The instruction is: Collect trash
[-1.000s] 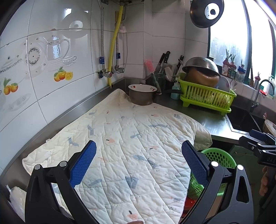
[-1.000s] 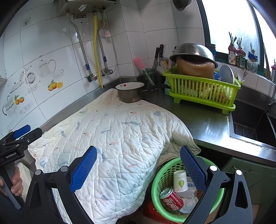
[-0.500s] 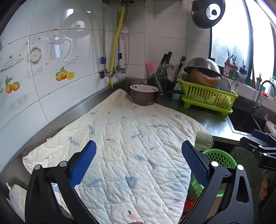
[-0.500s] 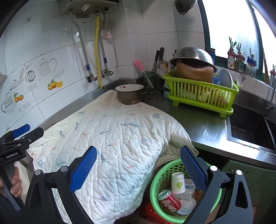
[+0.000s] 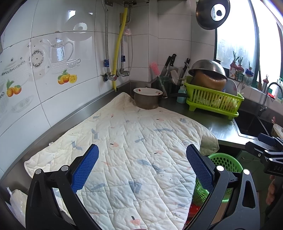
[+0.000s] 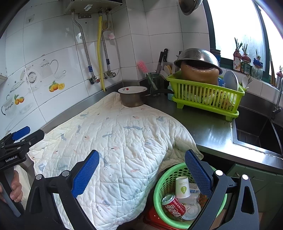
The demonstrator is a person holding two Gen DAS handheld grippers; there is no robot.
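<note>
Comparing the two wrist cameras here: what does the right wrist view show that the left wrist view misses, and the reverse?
Only the right wrist view looks into the green basket, showing a red can and a paper cup. Only the left wrist view shows the whole hanging pan and a plastic bag at lower left. Both share the quilted cloth, the pot and the dish rack.

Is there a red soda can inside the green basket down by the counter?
Yes, the right wrist view shows a red can lying in the green basket beside a white paper cup.
</note>
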